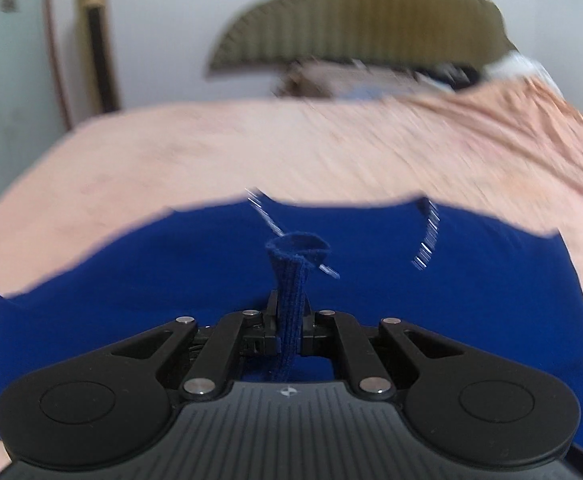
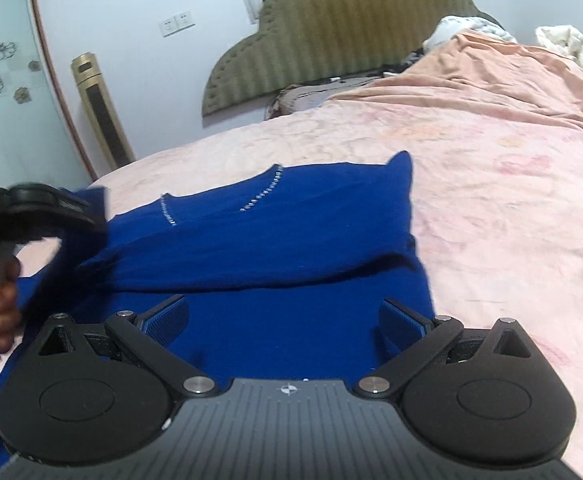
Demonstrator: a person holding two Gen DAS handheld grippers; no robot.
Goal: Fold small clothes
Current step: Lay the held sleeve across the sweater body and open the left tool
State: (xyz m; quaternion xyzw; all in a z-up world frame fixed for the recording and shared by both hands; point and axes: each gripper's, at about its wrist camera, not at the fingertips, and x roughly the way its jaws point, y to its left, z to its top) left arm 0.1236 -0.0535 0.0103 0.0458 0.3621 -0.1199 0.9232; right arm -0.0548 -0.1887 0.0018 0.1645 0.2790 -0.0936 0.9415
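One bed (image 2: 491,168), pink-covered, carries one blue top (image 2: 275,224) spread flat. Two tongs: the left tongs (image 1: 290,312) are clamped on a ribbed cuff (image 1: 291,280), the right tongs (image 2: 285,320) hover apart above the cloth. Risk, I judge: pulling the sleeve with the body unpinned could drag and bunch the whole garment.
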